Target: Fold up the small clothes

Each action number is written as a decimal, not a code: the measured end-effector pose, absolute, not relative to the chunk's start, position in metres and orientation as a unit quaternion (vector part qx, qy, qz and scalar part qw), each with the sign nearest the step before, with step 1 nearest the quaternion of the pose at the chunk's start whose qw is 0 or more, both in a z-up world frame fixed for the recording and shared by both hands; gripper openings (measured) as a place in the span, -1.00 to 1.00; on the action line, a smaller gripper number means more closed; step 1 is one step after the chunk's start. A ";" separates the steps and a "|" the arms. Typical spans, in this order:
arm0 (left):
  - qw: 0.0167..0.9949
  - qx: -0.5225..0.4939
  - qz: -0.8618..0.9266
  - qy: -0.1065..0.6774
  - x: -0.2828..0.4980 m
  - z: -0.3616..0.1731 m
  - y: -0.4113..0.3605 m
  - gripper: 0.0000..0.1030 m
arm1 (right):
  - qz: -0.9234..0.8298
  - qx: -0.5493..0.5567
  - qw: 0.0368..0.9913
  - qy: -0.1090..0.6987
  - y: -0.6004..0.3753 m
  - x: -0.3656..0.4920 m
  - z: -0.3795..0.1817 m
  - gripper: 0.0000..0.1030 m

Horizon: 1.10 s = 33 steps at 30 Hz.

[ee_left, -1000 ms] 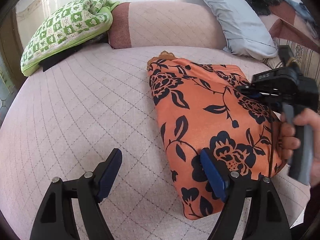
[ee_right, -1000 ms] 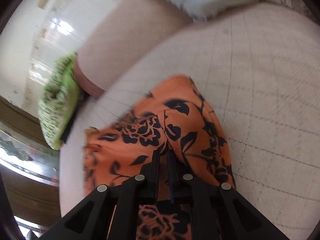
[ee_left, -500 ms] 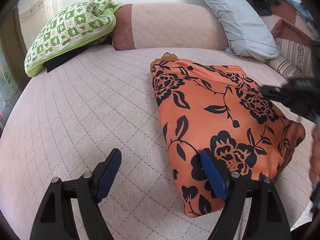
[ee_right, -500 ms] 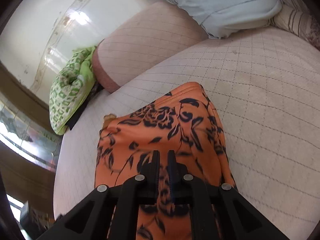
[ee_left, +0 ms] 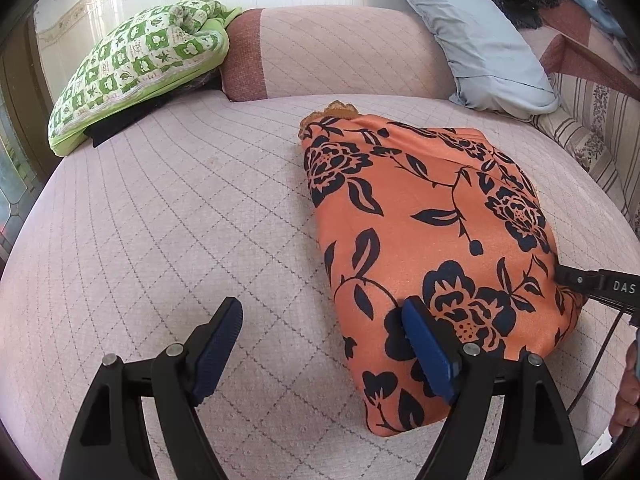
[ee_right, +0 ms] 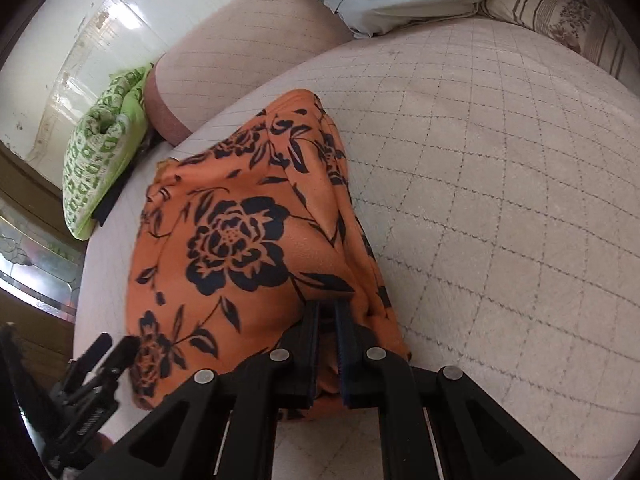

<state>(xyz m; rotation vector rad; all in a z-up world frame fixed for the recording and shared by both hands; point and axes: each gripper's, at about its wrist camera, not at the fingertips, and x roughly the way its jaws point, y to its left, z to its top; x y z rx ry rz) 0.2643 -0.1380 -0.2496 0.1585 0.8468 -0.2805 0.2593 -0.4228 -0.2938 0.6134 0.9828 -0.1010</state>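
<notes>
While the orange floral garment (ee_left: 432,216) lies folded into a long panel on the quilted pink bed (ee_left: 168,216), I have my right gripper (ee_right: 326,316) pinched down on its near right edge, jaws nearly together with a ridge of cloth caught between them. In the right wrist view the fabric bunches up just ahead of the pads, so I judge the grip is on more than one layer (good, if I mean to carry the whole thickness over).

My left gripper (ee_left: 320,336) is spread wide. Its right finger (ee_left: 428,348) sits over the near left part of the garment, its left finger (ee_left: 218,340) over bare bedding, and nothing is between them. Whether the blue pad actually touches the cloth I cannot tell.

The step in hand looks like another fold. To do it well I would bring the left gripper onto the near left corner and close it on all layers at the same depth as the right, so both corners lift level. Then I would raise only enough to clear the bed and carry the near end toward the far end, where a bit of lace trim (ee_left: 340,110) peeks out.

The cloth looks thin and slippery; a quick pull may drag the lower layers and skew the edges. The green checked blanket (ee_left: 136,68) and grey pillow (ee_left: 476,40) are well apart from the work.
</notes>
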 end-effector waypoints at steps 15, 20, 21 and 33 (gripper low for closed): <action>0.910 0.028 -0.147 0.386 0.264 -0.227 -0.125 0.65 | -0.005 0.271 0.883 0.383 -0.405 0.256 -0.240 -0.81; 0.893 0.064 -0.133 0.426 0.274 -0.250 -0.136 0.66 | 0.005 0.256 0.850 0.460 -0.384 0.285 -0.270 -0.80; 0.892 0.062 -0.132 0.428 0.275 -0.252 -0.137 0.66 | 0.005 0.267 0.841 0.471 -0.384 0.289 -0.279 -0.79; 0.895 0.045 -0.104 0.430 0.276 -0.243 -0.133 0.69 | 0.053 0.341 0.828 0.442 -0.391 0.313 -0.259 -0.77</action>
